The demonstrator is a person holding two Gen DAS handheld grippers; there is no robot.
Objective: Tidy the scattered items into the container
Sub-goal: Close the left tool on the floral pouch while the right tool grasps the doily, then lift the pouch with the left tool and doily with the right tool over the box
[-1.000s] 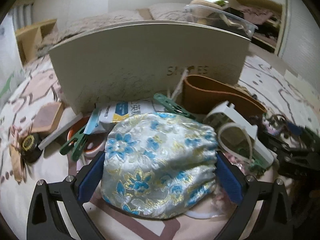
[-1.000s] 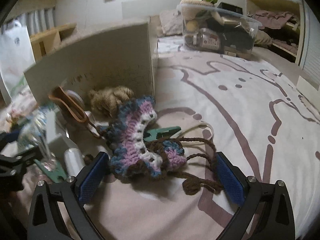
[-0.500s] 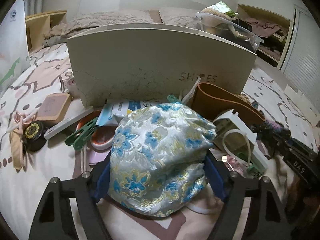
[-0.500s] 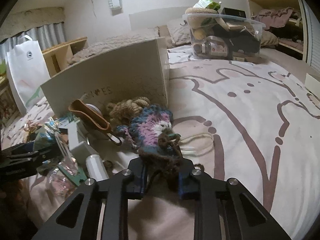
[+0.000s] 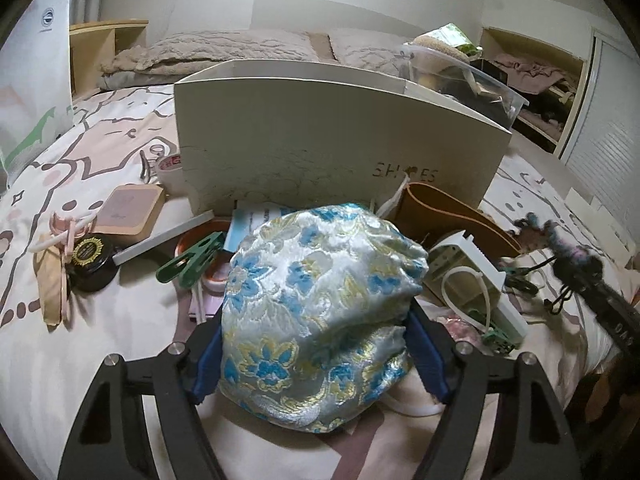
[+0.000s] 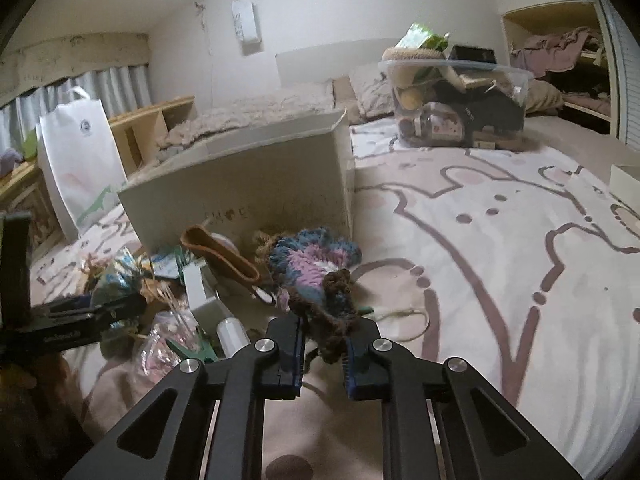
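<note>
My left gripper (image 5: 316, 356) is shut on a blue-and-gold floral brocade pouch (image 5: 320, 300), lifted above the bed in front of the cream shoe box (image 5: 320, 144). My right gripper (image 6: 324, 352) is shut on a crocheted blue, pink and brown pouch (image 6: 316, 268) by its brown cord end, raised near the box's right corner (image 6: 248, 184). The right gripper and its pouch also show at the right of the left wrist view (image 5: 576, 264). The left gripper shows at the left of the right wrist view (image 6: 80, 316).
Scattered on the bed before the box: a green clothes peg (image 5: 188, 264), a black round tin (image 5: 90, 262), a pink square case (image 5: 128, 208), a brown leather holder (image 5: 452, 212), a white plastic bracket (image 5: 476, 280). A full clear bin (image 6: 456, 104) and a white bag (image 6: 80, 160) stand behind.
Both grippers closed on their pouches and lifted them. The box now sits lower in both views, and its top rim shows.
</note>
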